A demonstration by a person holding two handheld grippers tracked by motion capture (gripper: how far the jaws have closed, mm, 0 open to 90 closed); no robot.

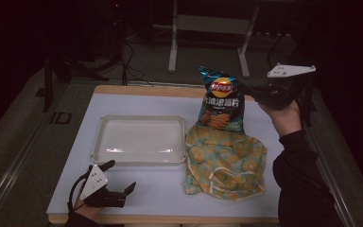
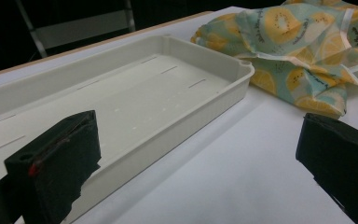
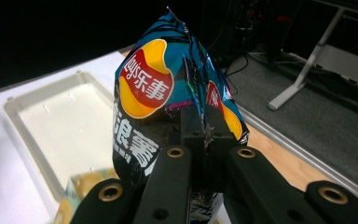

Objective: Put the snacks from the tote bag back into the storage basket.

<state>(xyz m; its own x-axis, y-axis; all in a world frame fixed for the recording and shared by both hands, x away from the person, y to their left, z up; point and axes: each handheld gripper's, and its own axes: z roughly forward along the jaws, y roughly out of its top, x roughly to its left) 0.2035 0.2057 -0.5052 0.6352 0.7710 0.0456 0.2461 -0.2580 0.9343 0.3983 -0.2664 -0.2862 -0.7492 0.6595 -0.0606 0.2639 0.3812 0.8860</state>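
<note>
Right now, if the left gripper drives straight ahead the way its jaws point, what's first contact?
Probably the tray: the open left gripper looks over bare table toward its near corner and long wall. The fruit-print cloth bag lies just right of that line; depth is unclear, so a slight drift could meet it instead.

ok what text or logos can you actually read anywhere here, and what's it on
"乐事", white on the red and yellow logo of the chip bag pinched in the right gripper.
"浪薯", large white characters under the logo; the rest runs out of sight behind the jaws.
Smaller print on the bag: too blurred to read.
Tray, fruit-print cloth, left gripper: no text.
</note>
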